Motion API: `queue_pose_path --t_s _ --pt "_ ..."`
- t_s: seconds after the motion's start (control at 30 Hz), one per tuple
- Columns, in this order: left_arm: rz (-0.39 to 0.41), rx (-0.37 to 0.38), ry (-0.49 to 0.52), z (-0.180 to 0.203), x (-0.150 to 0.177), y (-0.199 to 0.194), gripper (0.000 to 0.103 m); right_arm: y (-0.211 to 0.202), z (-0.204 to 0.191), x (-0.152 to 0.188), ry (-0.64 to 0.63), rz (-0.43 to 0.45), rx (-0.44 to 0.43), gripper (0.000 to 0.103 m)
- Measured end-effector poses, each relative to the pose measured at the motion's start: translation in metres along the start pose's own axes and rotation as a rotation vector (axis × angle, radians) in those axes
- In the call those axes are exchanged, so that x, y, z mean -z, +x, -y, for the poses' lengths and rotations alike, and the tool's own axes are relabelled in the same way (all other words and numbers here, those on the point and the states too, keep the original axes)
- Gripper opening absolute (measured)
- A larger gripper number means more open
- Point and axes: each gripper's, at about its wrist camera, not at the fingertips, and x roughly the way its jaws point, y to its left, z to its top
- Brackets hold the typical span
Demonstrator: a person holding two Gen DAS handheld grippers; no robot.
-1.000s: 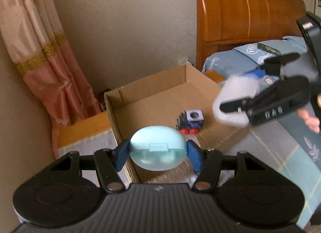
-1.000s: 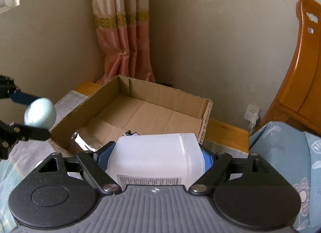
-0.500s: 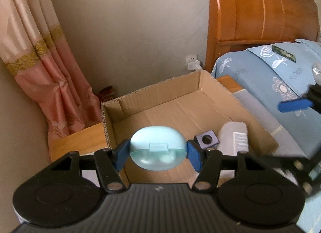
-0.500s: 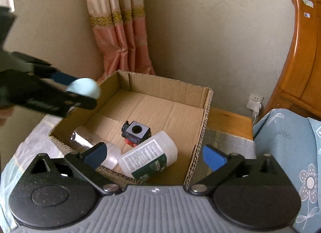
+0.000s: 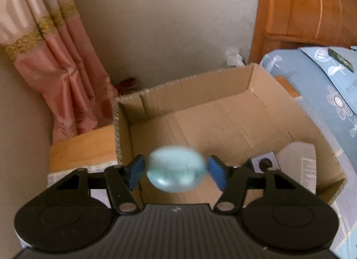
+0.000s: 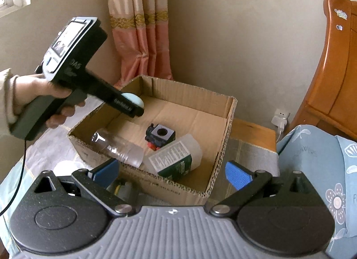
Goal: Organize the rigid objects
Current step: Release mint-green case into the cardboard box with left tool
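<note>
Pale-blue and blurred, an oval plastic case sits between the blue pads of the left gripper as its jaws open, a sliver of gap showing on each side, above the near-left corner of an open cardboard box. The gripper tilts downward over the box's near edge; most of the brown floor beyond lies bare. At the right, a white bottle and part of a dark cube lie inside the box. A pink curtain hangs left, a wooden headboard and a blue floral bedspread stand right.

From the right wrist, the right gripper hangs wide open and empty before the box's near wall. A hand holds the left gripper by its handle, angled down over the box's left rim, the case peeking behind its finger. Inside lie a clear bottle, the cube toy and the green-labelled white bottle, crowded near the front; the back half is free. The box rests on a pale checked cloth.
</note>
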Motion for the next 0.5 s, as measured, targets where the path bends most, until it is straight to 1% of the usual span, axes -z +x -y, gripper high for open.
queue_pose_path --t_s 0.03,0.07,0.2,0.27,0.33,0.5 --pt "0.021 -0.011 -0.004 -0.001 0.0 -0.005 0.079 -0.001 0.0 0.001 0.005 0.0 -0.001 0.103" --pt "0.039 -0.018 -0.007 -0.001 0.0 -0.009 0.082 -0.001 0.0 0.003 0.014 0.0 -0.005 0.103" --pt "0.076 -0.018 -0.017 -0.006 0.0 -0.026 0.083 -0.002 -0.001 0.012 0.054 0.002 -0.024 0.103" --pt "0.092 -0.032 -0.007 -0.004 0.004 -0.036 0.089 -0.003 -0.003 0.018 0.069 0.001 -0.023 0.103" --pt "0.113 -0.045 0.012 -0.001 0.01 -0.048 0.093 -0.005 -0.007 0.025 0.076 0.001 -0.01 0.103" --pt "0.147 -0.022 0.04 0.006 0.031 -0.074 0.094 -0.008 -0.014 0.041 0.105 -0.012 -0.011 0.103"
